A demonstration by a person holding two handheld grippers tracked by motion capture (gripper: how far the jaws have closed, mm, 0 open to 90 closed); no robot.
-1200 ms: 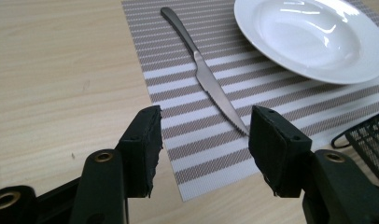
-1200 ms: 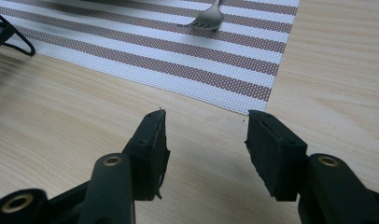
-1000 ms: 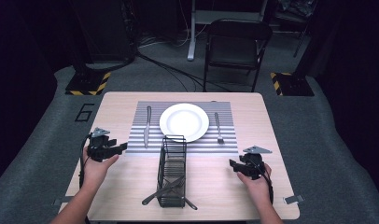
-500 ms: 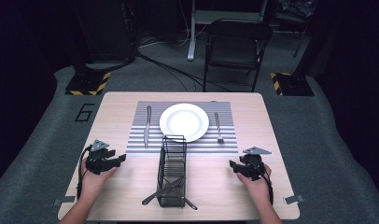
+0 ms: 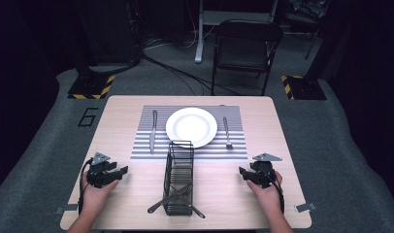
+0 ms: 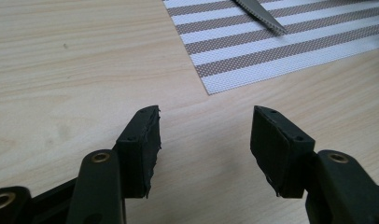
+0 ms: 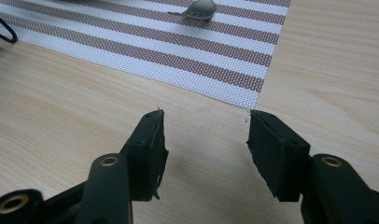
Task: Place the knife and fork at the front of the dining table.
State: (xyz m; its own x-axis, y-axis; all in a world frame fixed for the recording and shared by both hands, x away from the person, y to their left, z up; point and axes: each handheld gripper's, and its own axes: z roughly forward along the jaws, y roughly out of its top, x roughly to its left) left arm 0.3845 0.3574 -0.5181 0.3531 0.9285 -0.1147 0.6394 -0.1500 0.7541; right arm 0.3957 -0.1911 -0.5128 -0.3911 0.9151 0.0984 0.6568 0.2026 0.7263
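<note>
We hold the left gripper point(image 5: 118, 171) and right gripper point(image 5: 242, 172), jaws apart and empty, near the desk's point(image 5: 122, 109) front corners; between them stands the wire basket point(image 5: 179, 165) at the front edge.

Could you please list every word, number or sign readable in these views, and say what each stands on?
"6": a dark numeral on the grey floor left of the table, at about.
No other text is readable; the placemat, plate and cutlery basket bear none.
</note>
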